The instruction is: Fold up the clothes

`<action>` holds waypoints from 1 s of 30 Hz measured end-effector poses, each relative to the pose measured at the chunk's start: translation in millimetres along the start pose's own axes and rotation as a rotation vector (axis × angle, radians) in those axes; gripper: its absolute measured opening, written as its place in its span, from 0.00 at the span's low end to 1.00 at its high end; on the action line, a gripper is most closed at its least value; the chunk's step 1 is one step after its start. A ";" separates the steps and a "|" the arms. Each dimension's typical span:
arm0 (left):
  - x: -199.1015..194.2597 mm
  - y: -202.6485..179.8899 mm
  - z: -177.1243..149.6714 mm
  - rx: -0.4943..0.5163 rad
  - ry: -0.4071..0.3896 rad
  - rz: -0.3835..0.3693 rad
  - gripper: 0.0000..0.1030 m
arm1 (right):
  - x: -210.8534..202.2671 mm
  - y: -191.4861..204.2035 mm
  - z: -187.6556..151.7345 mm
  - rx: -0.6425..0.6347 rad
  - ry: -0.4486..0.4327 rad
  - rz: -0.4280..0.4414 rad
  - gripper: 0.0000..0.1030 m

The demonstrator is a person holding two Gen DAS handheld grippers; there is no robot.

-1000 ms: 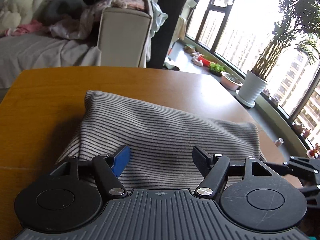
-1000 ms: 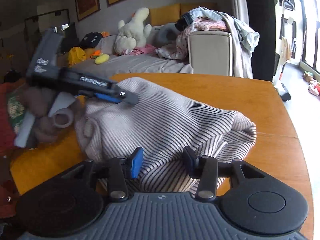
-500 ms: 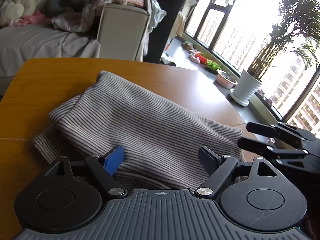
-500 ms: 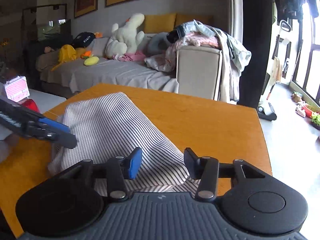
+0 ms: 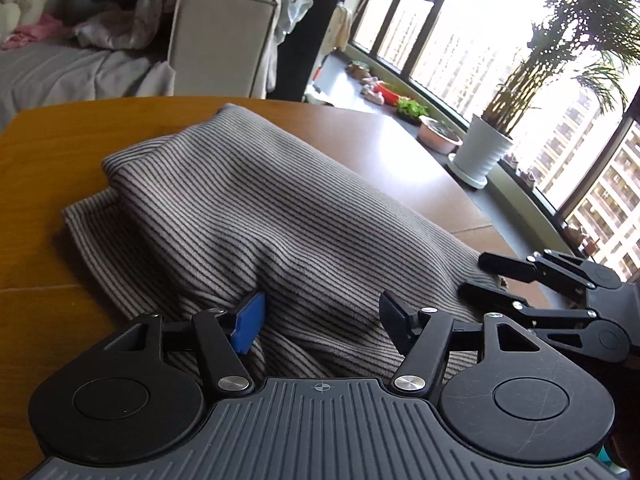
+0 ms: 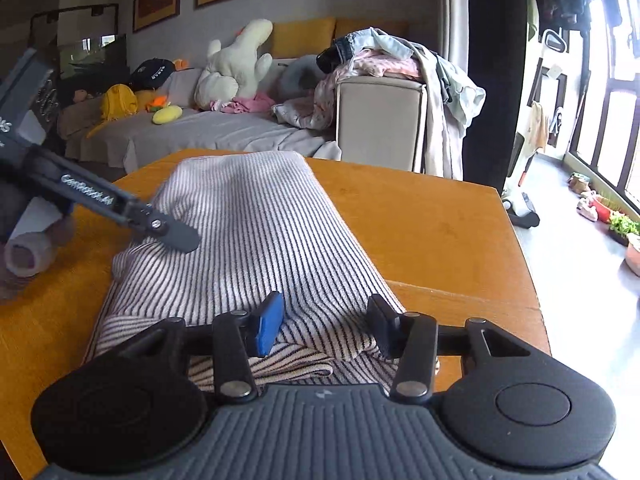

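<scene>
A grey-and-white striped garment [image 5: 280, 208] lies folded in a long band on the wooden table [image 5: 48, 168]. My left gripper [image 5: 322, 320] is at its near edge, jaws closing, with a ridge of cloth between them. The blue pad [image 5: 250, 322] is tucked into a crease, and the black pad rests over the fabric. My right gripper [image 6: 326, 326] holds the other end of the garment [image 6: 256, 232], its pads shut on the folded edge. It also shows at the right of the left wrist view, right gripper [image 5: 484, 278]. One left finger [image 6: 176, 236] lies on the cloth.
A hand with a bandaged finger [image 6: 28, 252] holds the left gripper. Behind the table stand a grey sofa with plush toys [image 6: 236, 64] and an armchair heaped with clothes [image 6: 380, 120]. A potted plant [image 5: 482, 152] sits on the window ledge. The table's edge [image 6: 520, 248] is to the right.
The garment has gone from a raised bundle to a flat folded band. My left gripper drew back, then came in on the near edge with narrower jaws. The right gripper kept its hold.
</scene>
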State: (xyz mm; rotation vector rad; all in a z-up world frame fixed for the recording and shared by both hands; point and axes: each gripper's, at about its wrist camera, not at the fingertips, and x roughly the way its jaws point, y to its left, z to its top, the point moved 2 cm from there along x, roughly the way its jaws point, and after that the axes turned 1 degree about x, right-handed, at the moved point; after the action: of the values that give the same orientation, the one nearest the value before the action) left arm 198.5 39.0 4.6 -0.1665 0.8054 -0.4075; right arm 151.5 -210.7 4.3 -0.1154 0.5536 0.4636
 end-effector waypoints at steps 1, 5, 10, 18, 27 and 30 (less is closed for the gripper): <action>3.4 3.1 3.7 -0.011 -0.003 -0.005 0.57 | -4.1 2.0 -2.7 0.013 -0.002 0.004 0.46; 11.7 9.6 12.8 -0.039 -0.010 -0.010 0.57 | -18.6 16.9 -12.0 0.045 -0.003 0.054 0.50; 6.7 -1.7 6.8 0.032 -0.026 0.052 0.60 | -26.6 34.2 -18.3 0.011 0.000 0.079 0.55; -34.0 -13.9 -20.5 0.021 -0.046 0.076 0.67 | -34.2 14.2 1.4 0.045 -0.026 0.042 0.62; -42.1 -23.1 -53.4 0.046 -0.012 0.058 0.64 | -10.3 1.6 -5.3 0.092 0.023 -0.018 0.62; -38.9 -22.2 -53.5 0.073 -0.027 0.066 0.67 | -16.3 3.7 -9.5 0.107 0.028 -0.016 0.62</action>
State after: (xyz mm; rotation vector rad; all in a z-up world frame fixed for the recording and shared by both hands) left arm 129.0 35.4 0.4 -0.0770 0.7665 -0.3709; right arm 133.0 -215.9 4.9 -0.0245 0.6033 0.4163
